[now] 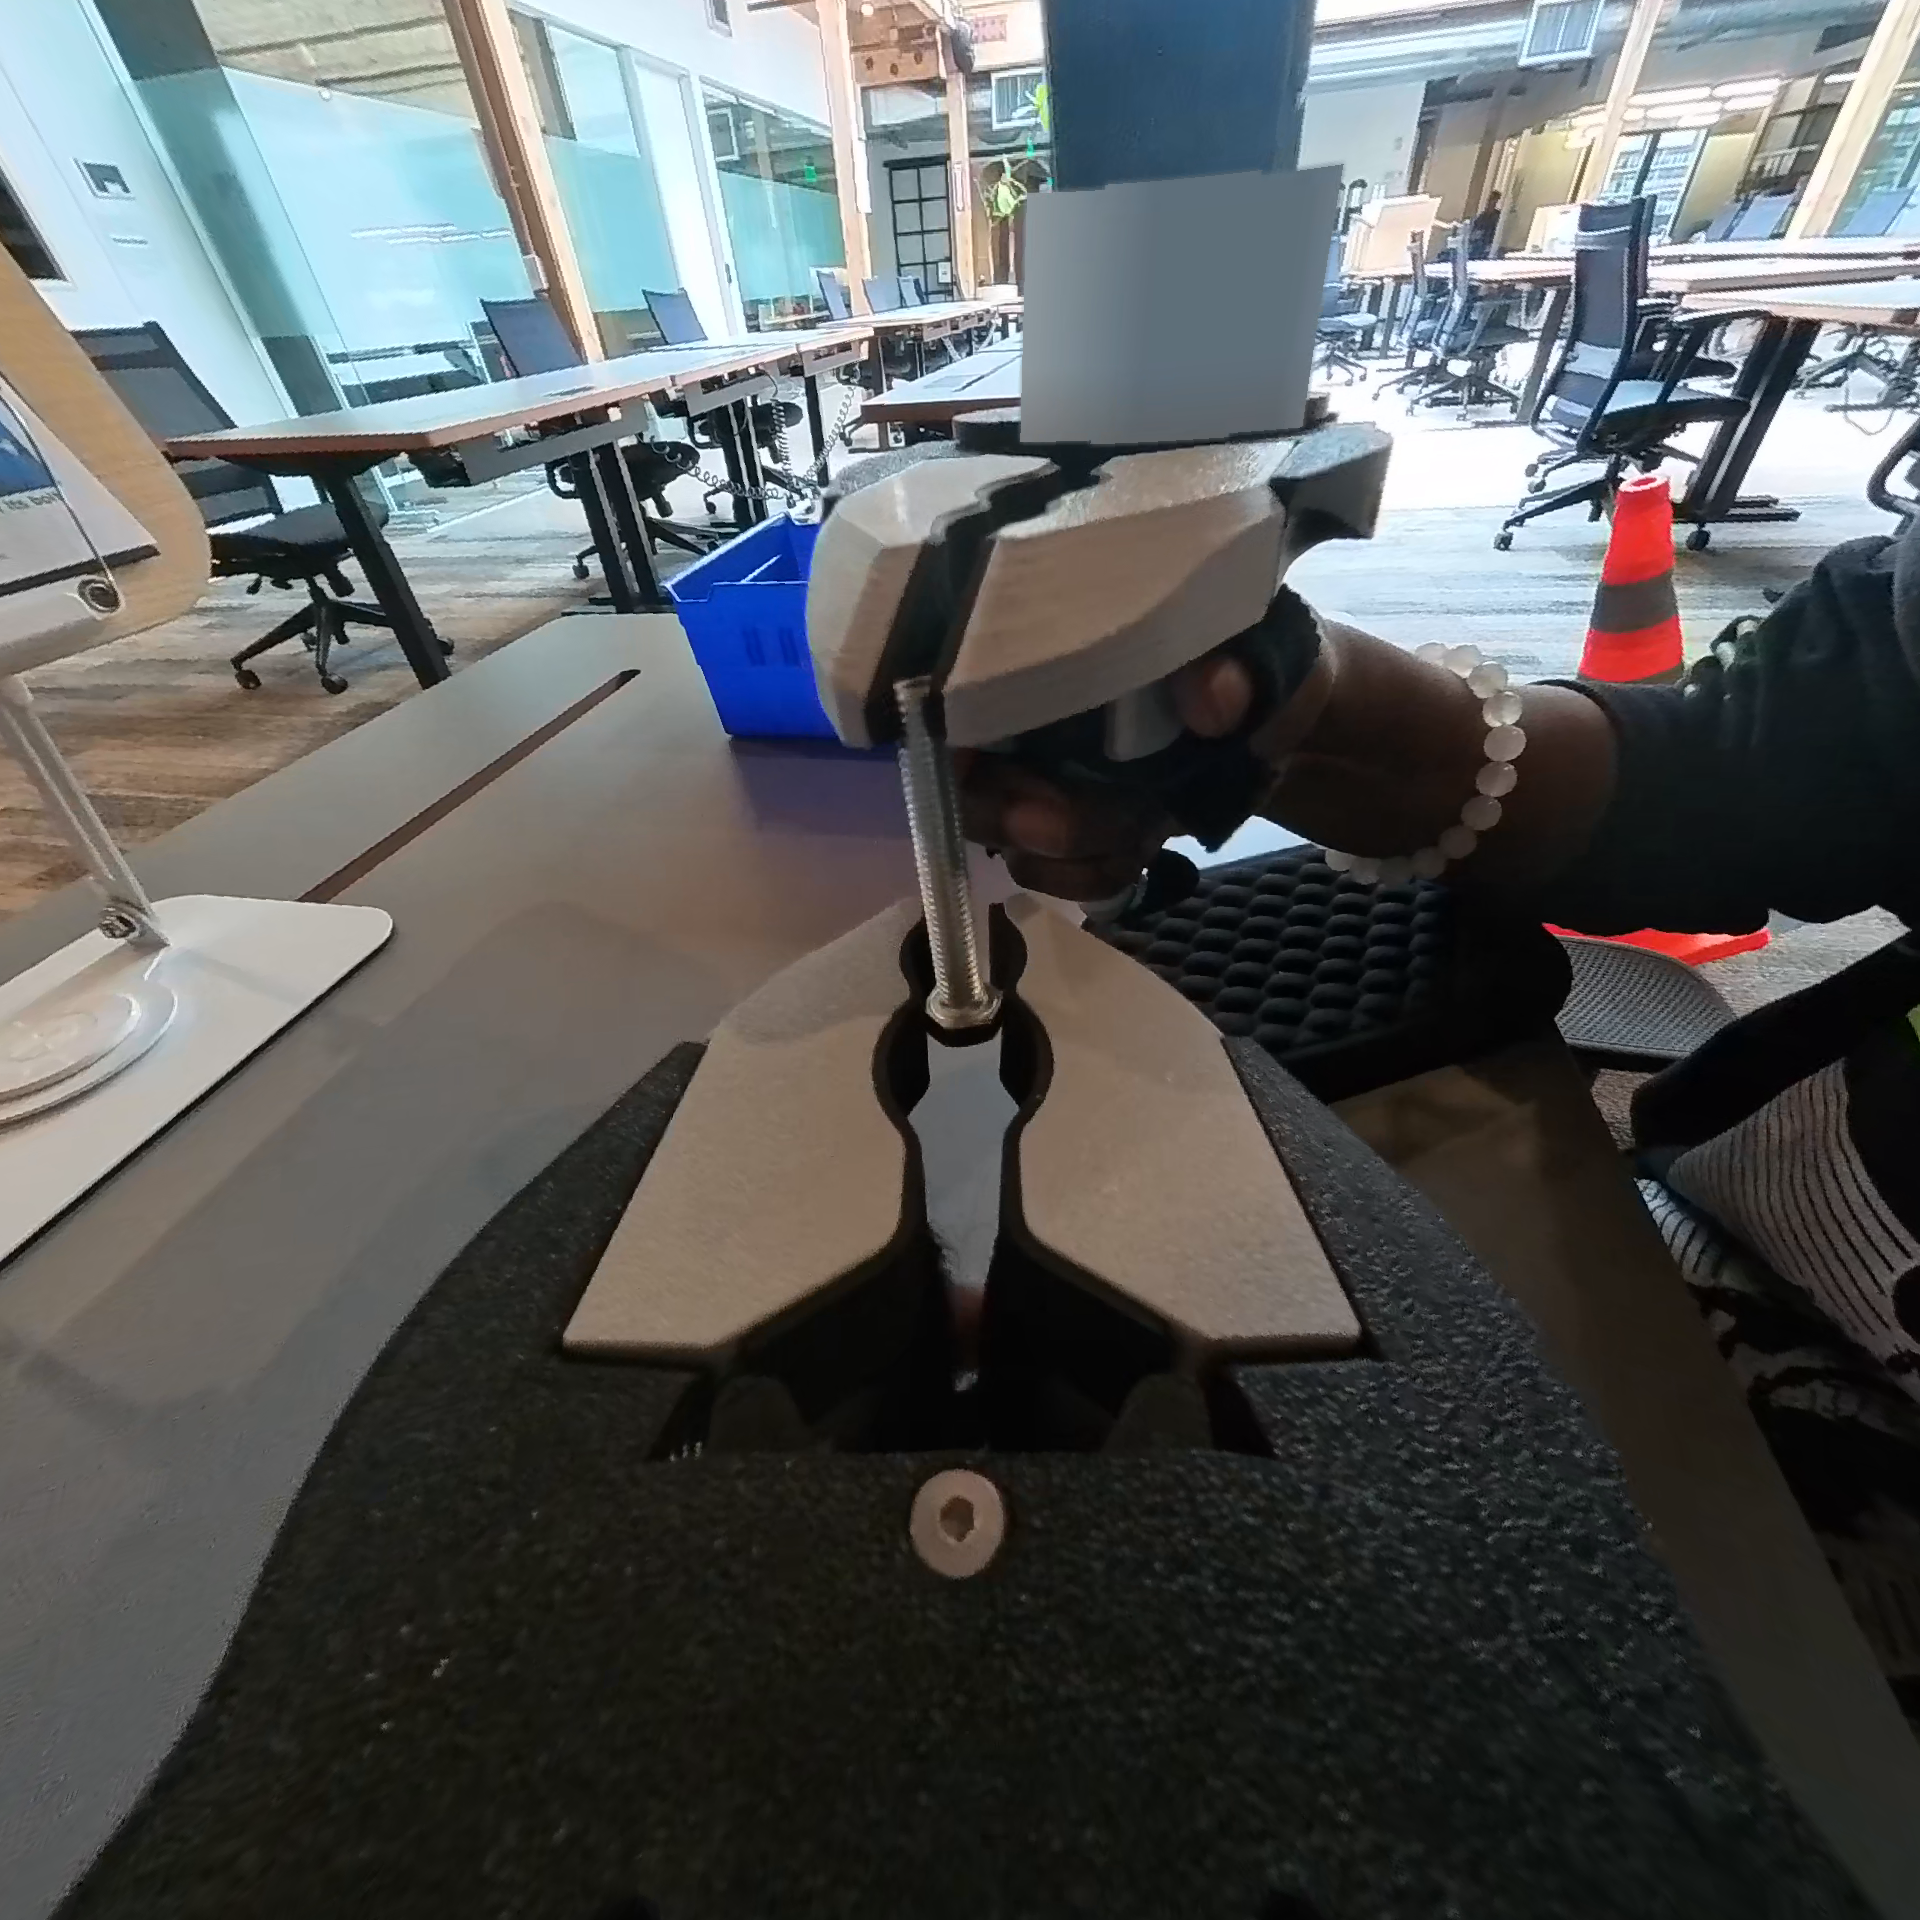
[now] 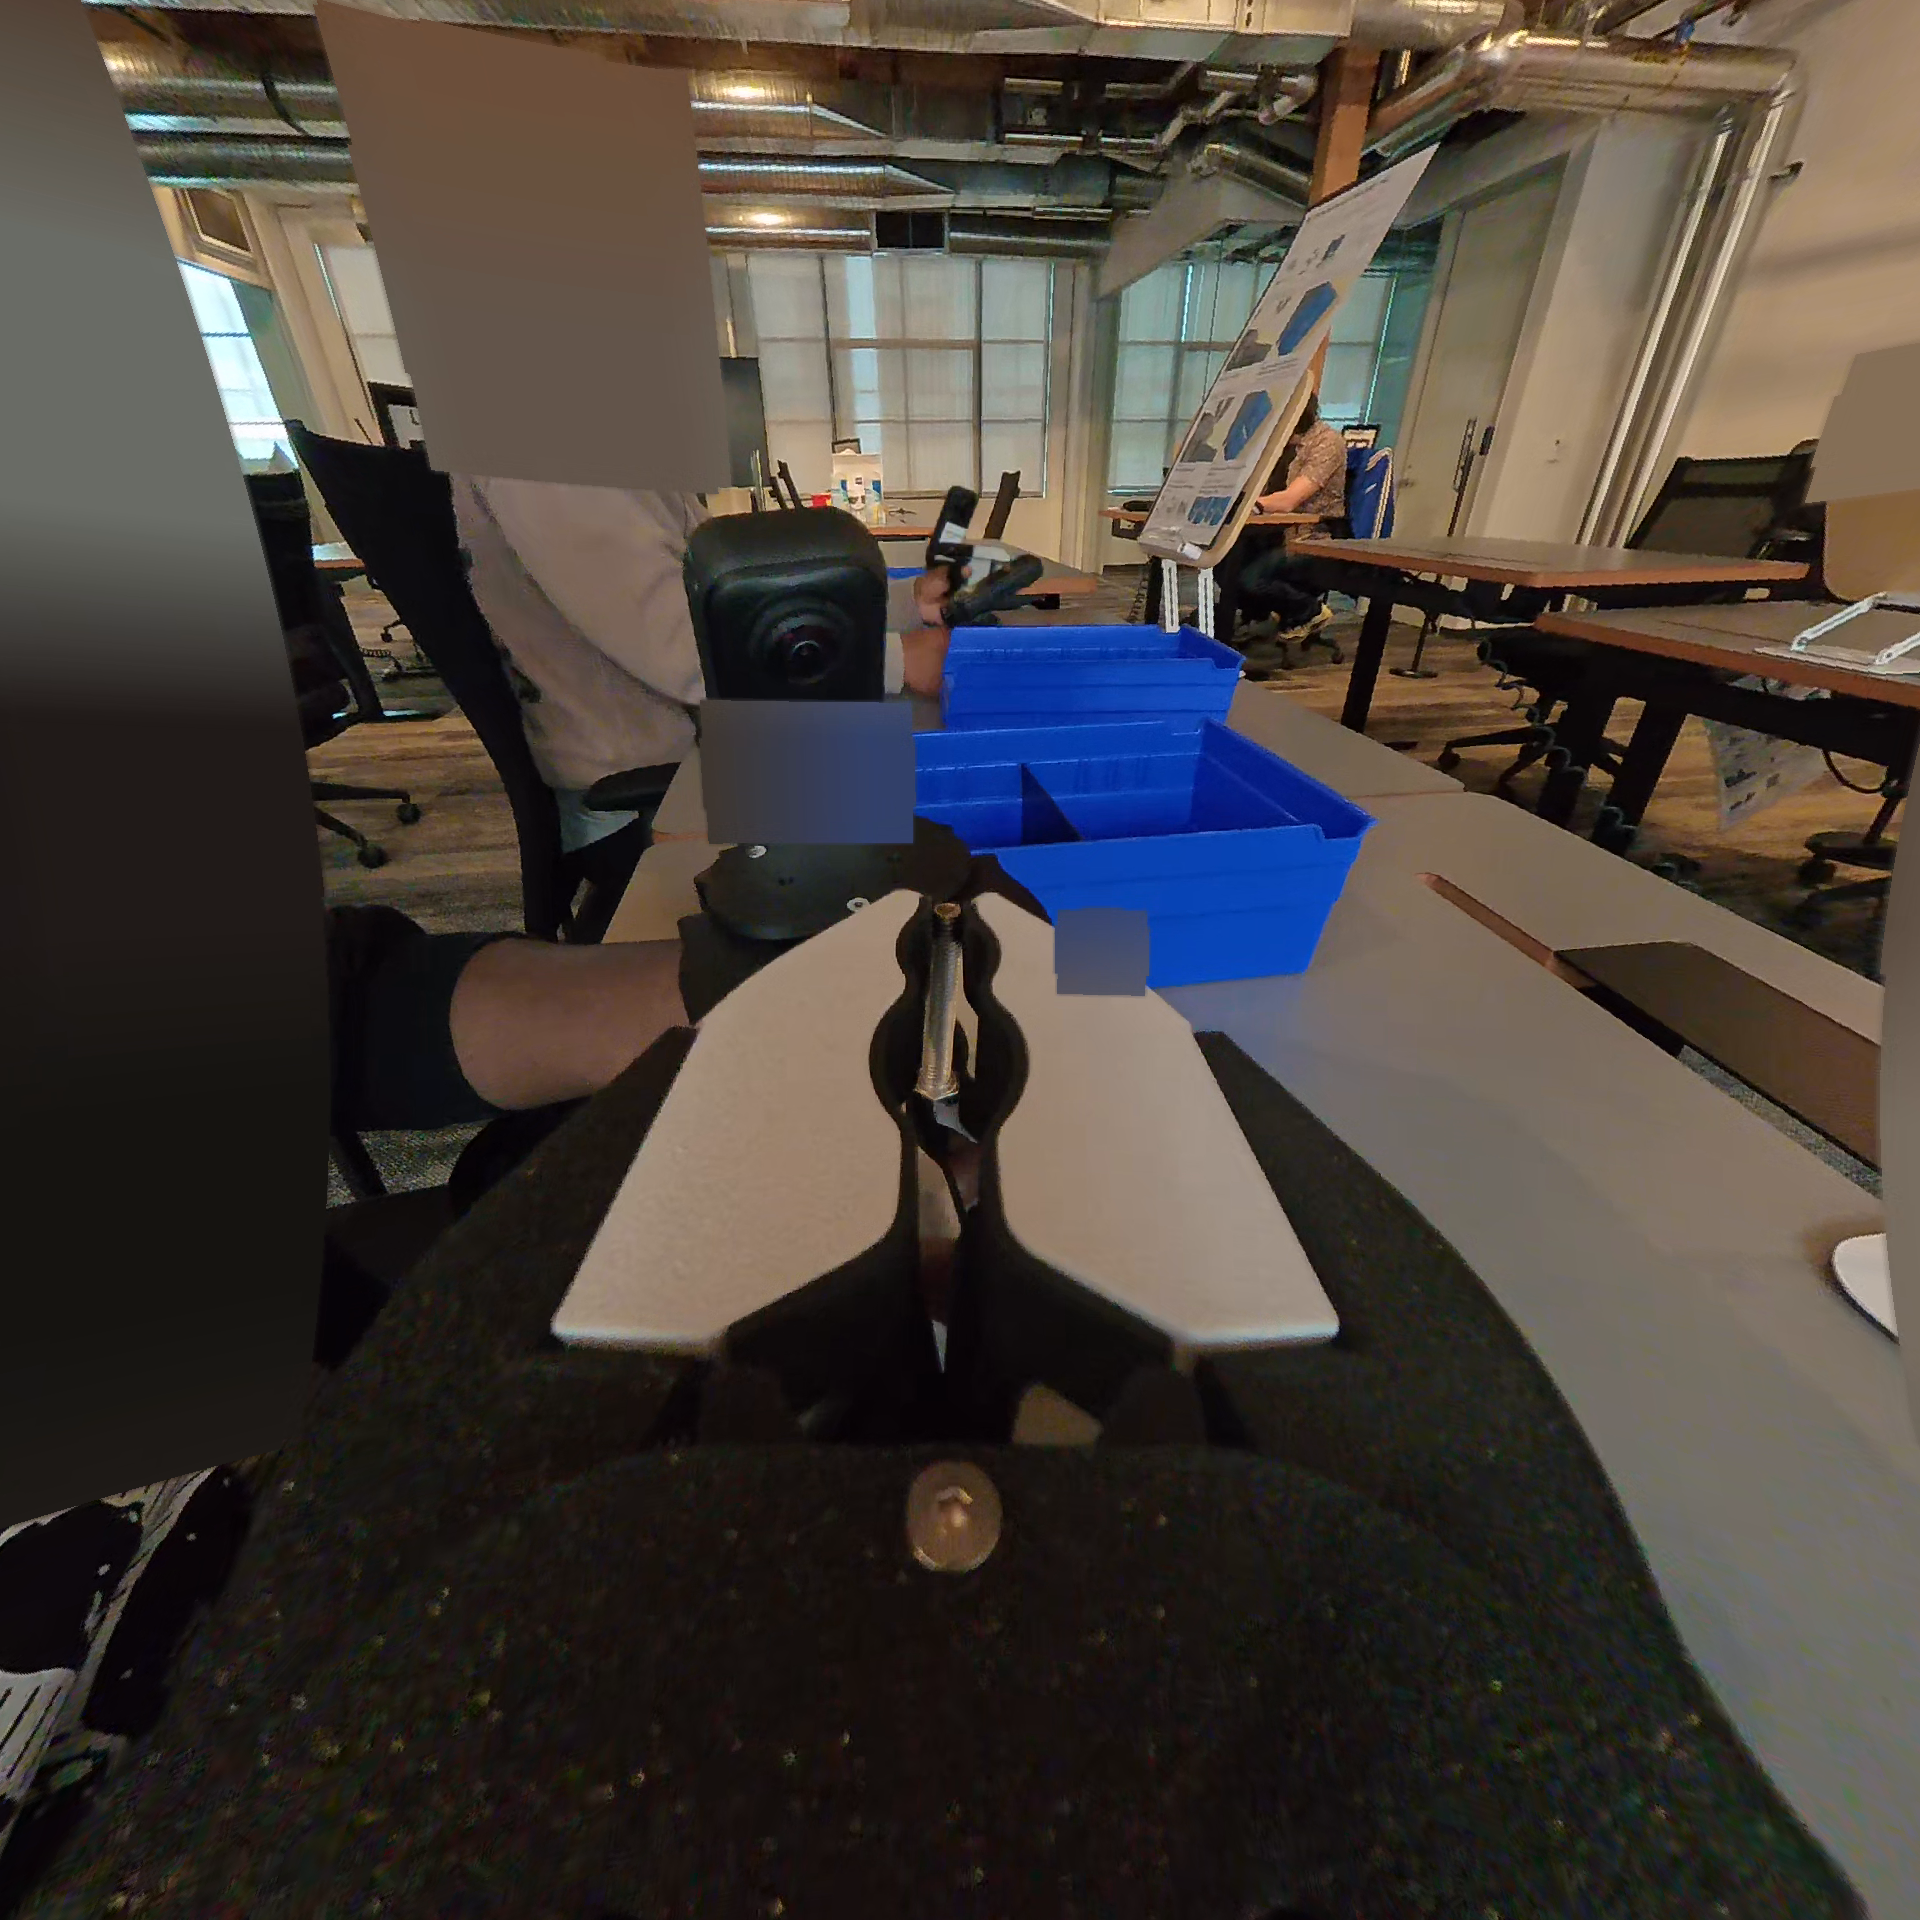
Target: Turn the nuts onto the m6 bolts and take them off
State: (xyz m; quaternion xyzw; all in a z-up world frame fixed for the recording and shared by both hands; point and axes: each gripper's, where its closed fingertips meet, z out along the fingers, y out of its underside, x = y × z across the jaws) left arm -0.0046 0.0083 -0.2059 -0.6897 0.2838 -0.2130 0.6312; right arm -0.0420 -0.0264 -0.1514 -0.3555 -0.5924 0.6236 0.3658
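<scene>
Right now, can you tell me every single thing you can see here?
Bolt: one, silver, gripped by the right tongs.
Nut: one, silver, on the bolt's end, between the left tongs' fingers.
Bins: two, blue, on the table, one behind the other.
Table: one, grey.
Sign stand: one, white, left table edge.
Cone: one, orange, on the floor.
Office chairs: several, black, behind.
Left tongs: grey fingers closed on the nut.
Right tongs: clamped on the bolt.
Hand: holding the right tongs.

bolt (image 1: 940, 831) top hidden in right gripper (image 1: 920, 691) | monitor (image 1: 62, 499) cropped
</scene>
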